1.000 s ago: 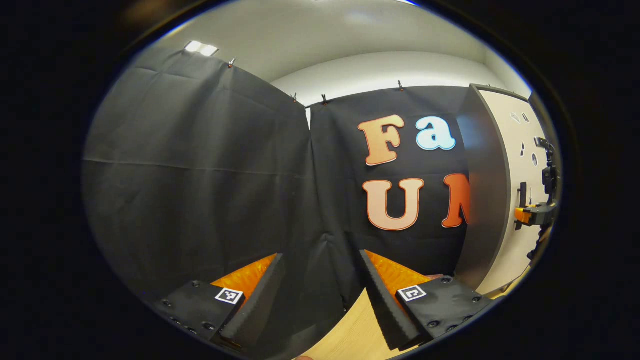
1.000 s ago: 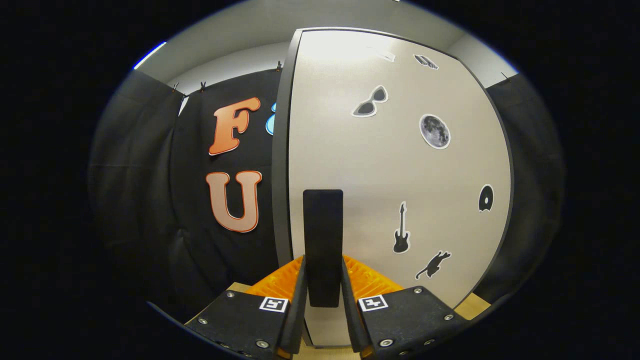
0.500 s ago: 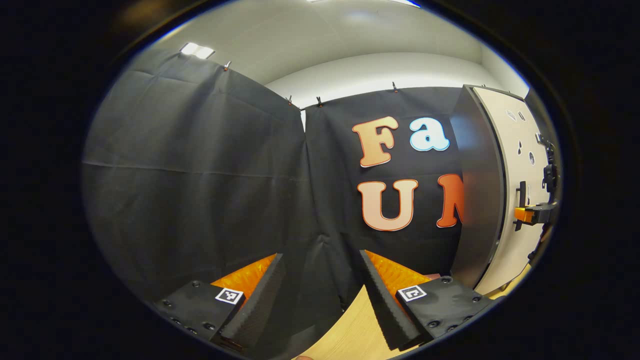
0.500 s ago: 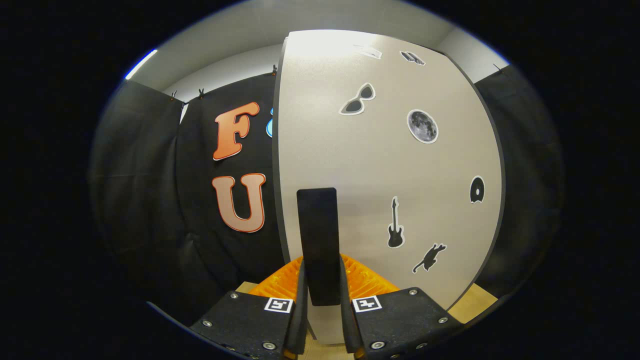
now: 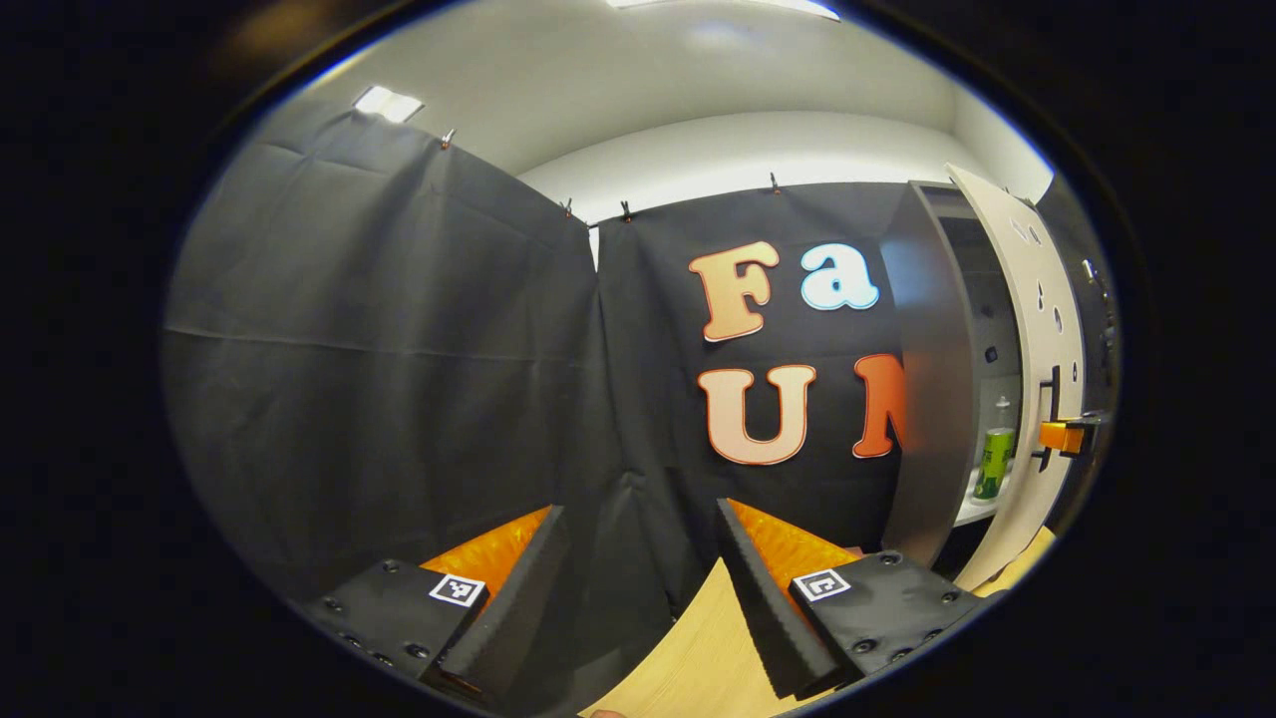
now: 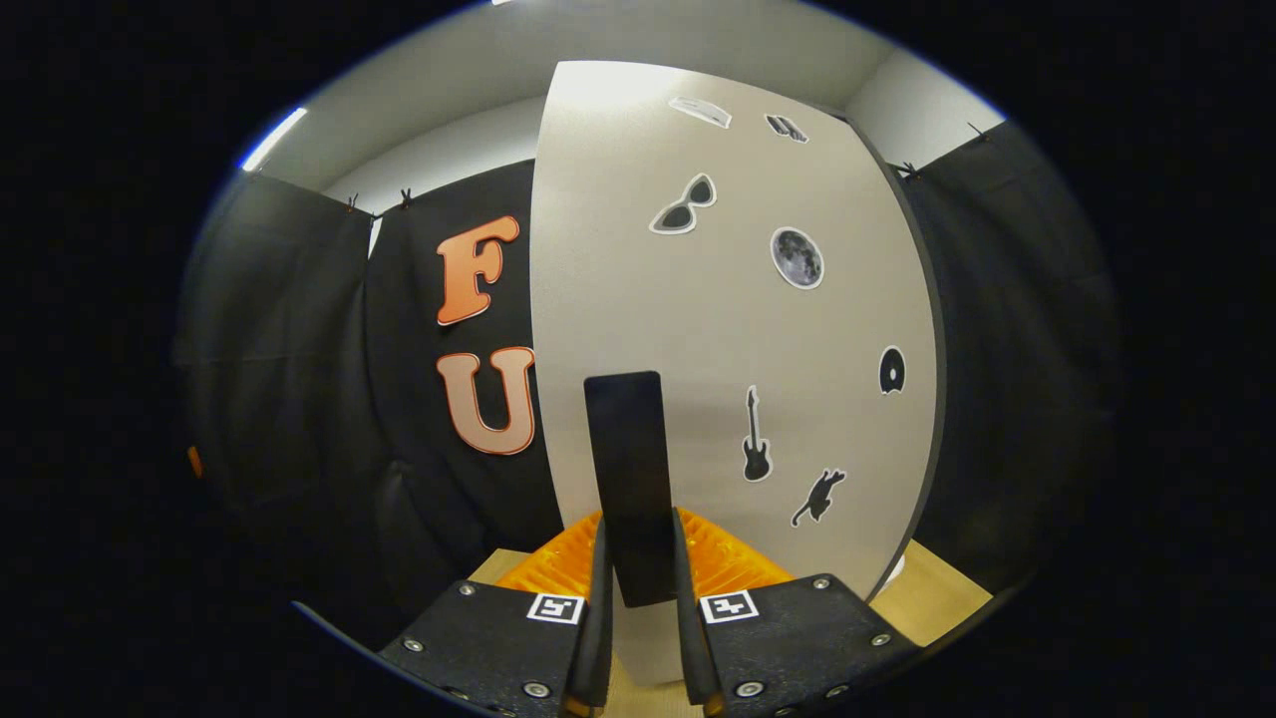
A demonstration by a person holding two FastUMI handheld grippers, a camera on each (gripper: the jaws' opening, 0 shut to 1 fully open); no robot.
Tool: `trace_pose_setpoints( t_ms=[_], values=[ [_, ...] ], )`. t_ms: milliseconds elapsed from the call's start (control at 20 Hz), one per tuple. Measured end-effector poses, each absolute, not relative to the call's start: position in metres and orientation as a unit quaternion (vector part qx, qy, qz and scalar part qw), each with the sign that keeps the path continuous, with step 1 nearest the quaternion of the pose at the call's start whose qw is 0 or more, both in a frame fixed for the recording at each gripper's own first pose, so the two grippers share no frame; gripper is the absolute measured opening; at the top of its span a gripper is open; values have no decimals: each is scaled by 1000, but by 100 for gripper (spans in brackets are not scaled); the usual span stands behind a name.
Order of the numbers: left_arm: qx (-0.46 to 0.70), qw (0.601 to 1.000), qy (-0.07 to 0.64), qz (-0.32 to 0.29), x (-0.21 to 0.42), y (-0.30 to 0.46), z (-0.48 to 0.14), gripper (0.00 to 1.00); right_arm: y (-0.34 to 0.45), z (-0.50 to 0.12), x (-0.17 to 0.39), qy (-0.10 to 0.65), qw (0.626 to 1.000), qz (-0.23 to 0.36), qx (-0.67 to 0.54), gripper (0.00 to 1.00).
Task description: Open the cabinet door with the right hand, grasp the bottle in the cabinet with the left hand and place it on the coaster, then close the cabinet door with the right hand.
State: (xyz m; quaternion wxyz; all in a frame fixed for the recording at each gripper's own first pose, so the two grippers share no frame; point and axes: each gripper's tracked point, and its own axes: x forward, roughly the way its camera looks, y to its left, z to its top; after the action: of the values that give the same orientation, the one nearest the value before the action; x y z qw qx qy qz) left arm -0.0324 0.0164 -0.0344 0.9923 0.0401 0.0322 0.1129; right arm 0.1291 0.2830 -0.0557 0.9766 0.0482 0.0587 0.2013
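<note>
Bottle [image 5: 992,464] now shows on the cabinet shelf, since the door [image 6: 718,329] has swung ajar with the right gripper [image 6: 638,598] pinching its handle [image 6: 626,479], while the left gripper [image 5: 638,588] waits spread over the bench [image 5: 698,658].

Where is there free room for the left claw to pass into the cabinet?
Free: the gap between the cabinet side and the open door, leading to the bottle. Crowded: the door's handle, where the right claw is clamped.
</note>
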Motion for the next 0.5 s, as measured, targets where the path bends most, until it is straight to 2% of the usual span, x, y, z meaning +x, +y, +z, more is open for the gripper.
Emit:
trace_pose_setpoints(
  t_ms=[500],
  values=[
    [37,997,15,62,-30,-35,-19,97,253,-53,115,53,980,184,48,28]
  ],
)
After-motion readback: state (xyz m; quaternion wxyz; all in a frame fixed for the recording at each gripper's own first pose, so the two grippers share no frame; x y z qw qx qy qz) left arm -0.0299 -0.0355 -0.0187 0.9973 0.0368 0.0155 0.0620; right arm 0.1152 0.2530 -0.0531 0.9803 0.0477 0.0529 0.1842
